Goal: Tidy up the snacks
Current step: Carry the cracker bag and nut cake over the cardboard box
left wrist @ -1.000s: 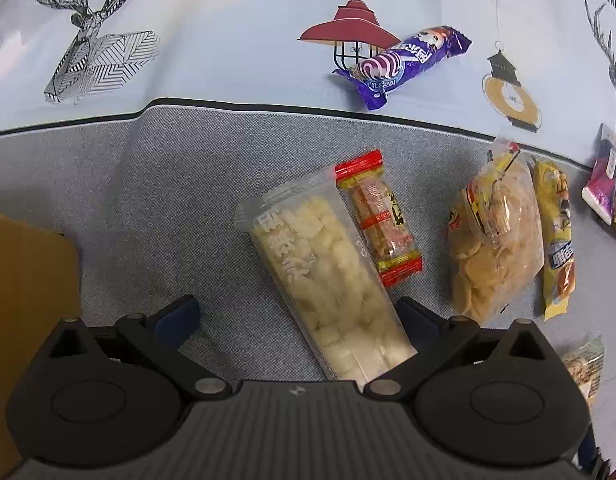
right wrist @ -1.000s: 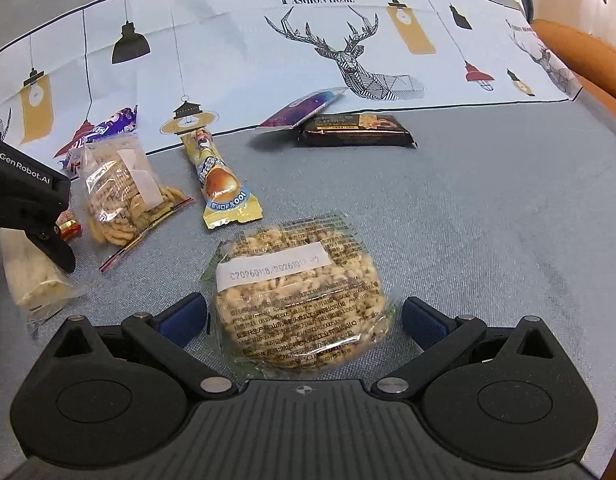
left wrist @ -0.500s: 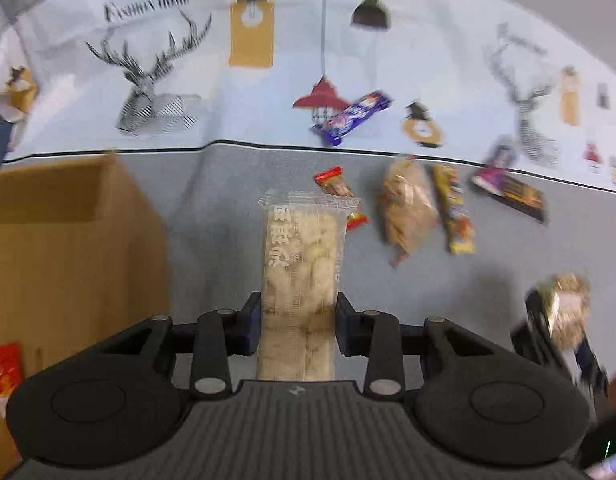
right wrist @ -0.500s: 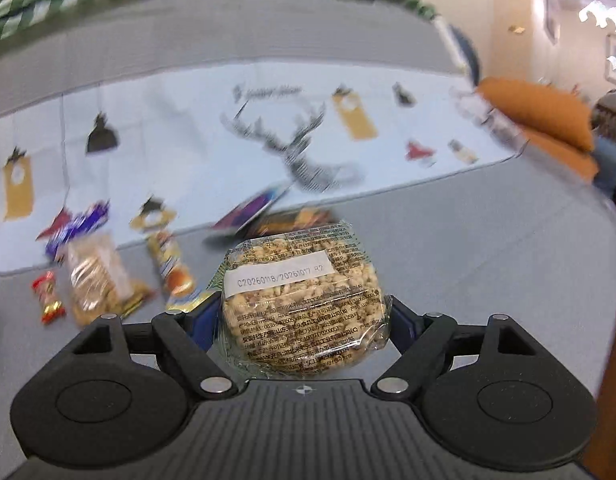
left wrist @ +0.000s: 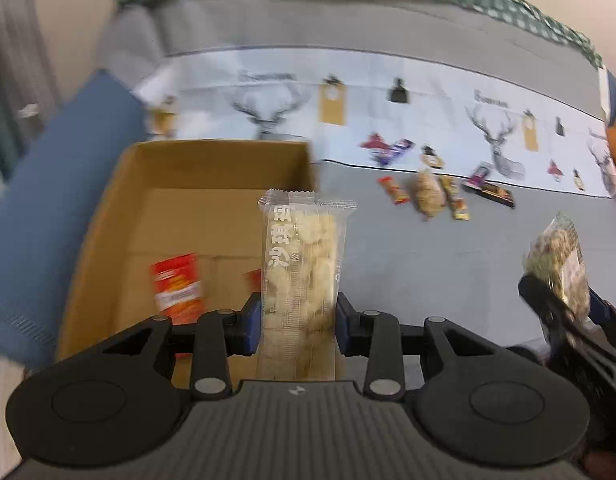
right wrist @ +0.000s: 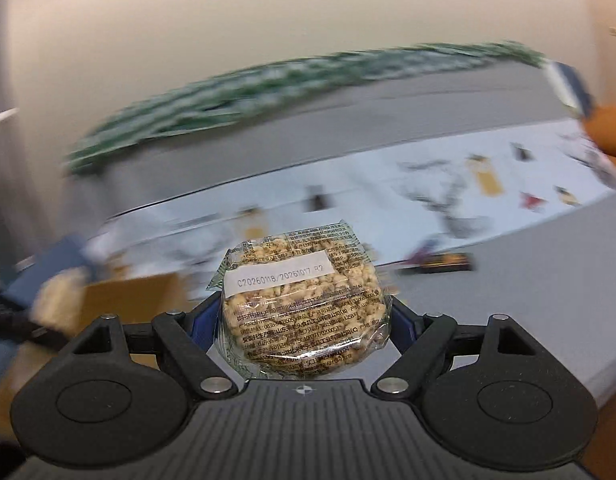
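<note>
Your left tool [left wrist: 299, 322] is clamped on the long clear pack of pale puffed bites [left wrist: 301, 280] above the brown cardboard box [left wrist: 107, 216], which already holds a red packet [left wrist: 176, 289]. Your right tool [right wrist: 303, 320] is clamped on the round clear-wrapped grain cake [right wrist: 301, 312], away from the box. Several snacks remain on the grey bed [left wrist: 448, 264].

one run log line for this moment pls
left hand-held gripper: shut on long clear snack pack, above cardboard box | right hand-held gripper: shut on round puffed-grain cake | both lifted

cardboard box [left wrist: 107, 216] open-topped, red packet [left wrist: 175, 288] on its floor
</note>
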